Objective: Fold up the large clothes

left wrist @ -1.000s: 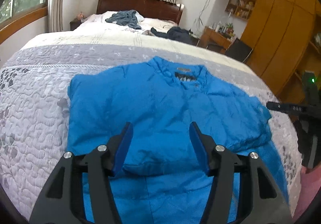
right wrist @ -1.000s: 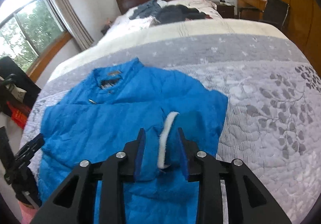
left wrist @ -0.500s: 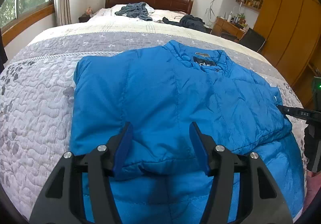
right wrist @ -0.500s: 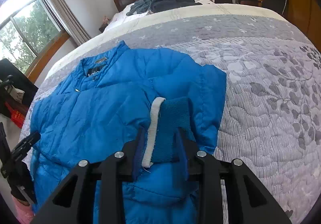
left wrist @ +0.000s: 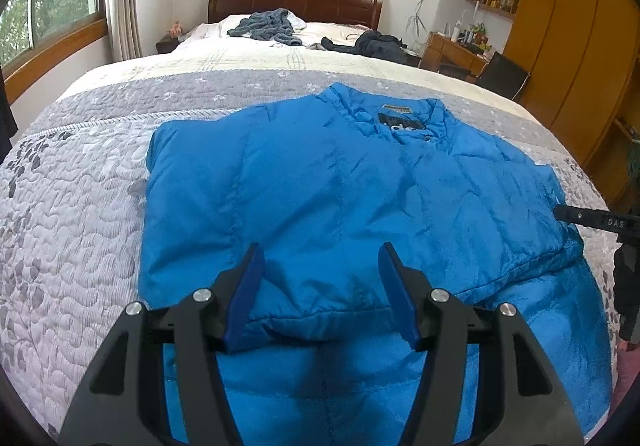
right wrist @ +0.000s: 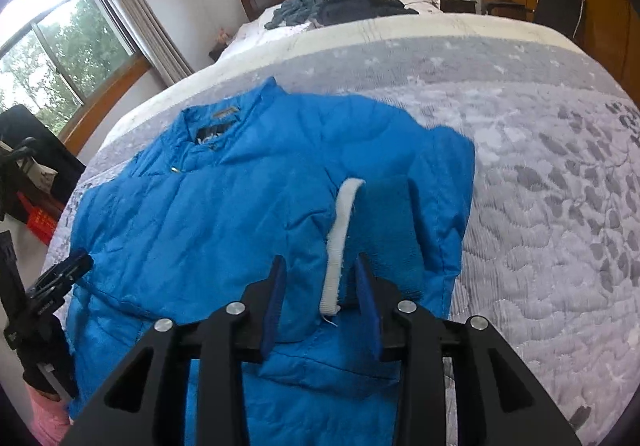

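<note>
The blue jacket (left wrist: 340,198) lies near the bed's (left wrist: 72,206) foot edge, both sleeves folded in, lengthwise fold remaining; left gripper (left wrist: 320,286) spread empty, right gripper (right wrist: 320,298) parted around the cuff (right wrist: 340,242), apparently released.

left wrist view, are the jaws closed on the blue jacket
No, the left gripper has its jaws spread wide apart above the blue jacket, with no fabric pinched between them.

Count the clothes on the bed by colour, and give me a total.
Blue: 1, the jacket spread on the quilt.
Grey-blue: 1, a crumpled garment near the headboard.
Dark: 1, a crumpled garment beside it.
Total: 3.
</note>
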Available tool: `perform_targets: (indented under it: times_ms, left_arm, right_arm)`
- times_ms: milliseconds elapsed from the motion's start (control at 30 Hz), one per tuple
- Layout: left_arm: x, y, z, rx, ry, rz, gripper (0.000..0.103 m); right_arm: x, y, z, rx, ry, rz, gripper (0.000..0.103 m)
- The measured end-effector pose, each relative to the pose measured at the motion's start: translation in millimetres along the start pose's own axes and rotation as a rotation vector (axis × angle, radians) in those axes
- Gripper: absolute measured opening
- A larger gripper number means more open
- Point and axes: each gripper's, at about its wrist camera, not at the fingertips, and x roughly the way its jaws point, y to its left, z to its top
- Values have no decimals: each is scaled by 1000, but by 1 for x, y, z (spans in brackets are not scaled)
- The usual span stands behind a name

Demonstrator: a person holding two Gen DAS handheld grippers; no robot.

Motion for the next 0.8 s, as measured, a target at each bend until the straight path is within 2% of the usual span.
perform_targets:
  times_ms: [167,267,433,633,733,800]
  left_arm:
    - [6,0,-2,5,14,6,59]
    - [-4,0,-2,9,19,10,59]
    - [-49,20,-12,-36,39,-43,63]
    - [-107,58,-74,-41,121,-28,68]
    - [-134,75,-114,-74,165,-20,69]
    - [-147,79,-134,-106,183,-47,69]
  right_arm:
    - [4,-7,-2,19,-2,38,36]
    - [-10,-8,-5,37,-14,58,36]
    - [-63,-1,-27,-19,-56,72,50]
    - [-121,7,-93,-123,-60,76,68]
    - [-138,12,-136,-165,-45,69,72]
    - [-147,11,-162,-151,-28,95,72]
